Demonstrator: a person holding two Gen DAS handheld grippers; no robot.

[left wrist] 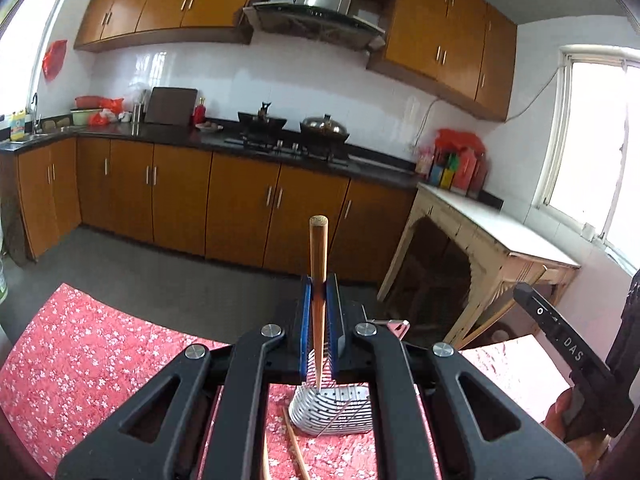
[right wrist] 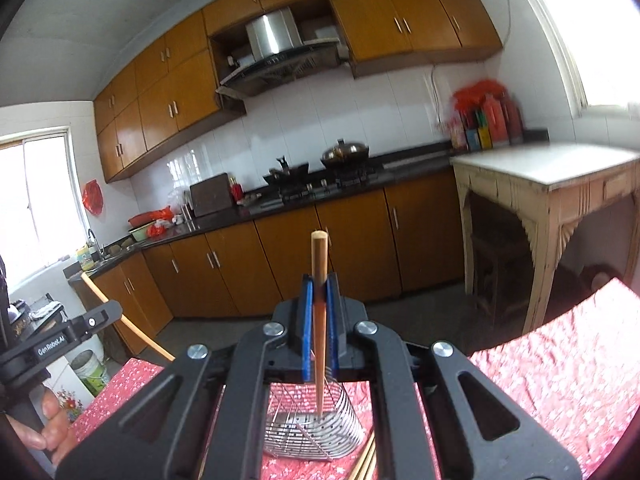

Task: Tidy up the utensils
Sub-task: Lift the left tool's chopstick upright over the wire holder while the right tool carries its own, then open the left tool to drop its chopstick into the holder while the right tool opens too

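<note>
Here each gripper (left wrist: 319, 284) (right wrist: 319, 286) pinches a chopstick (left wrist: 318, 264) (right wrist: 319, 268) upright.

Rack (left wrist: 332, 412) on table (left wrist: 80, 360) — chopsticks (left wrist: 298, 456) beside it

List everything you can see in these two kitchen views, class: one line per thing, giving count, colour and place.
Held chopsticks: two, brown wood, one clamped upright in each claw.
Utensil rack: one, silver metal, on the tablecloth below the claws.
Loose chopsticks: several, wooden, lying beside the rack.
Tablecloth: one, red floral, over the near table.
Woks: two, dark, on the stove.
Side table: one, cream, right of the counter.
Left claw: black, blue pads, shut on a chopstick.
Right claw: same, shut on a chopstick.
</note>
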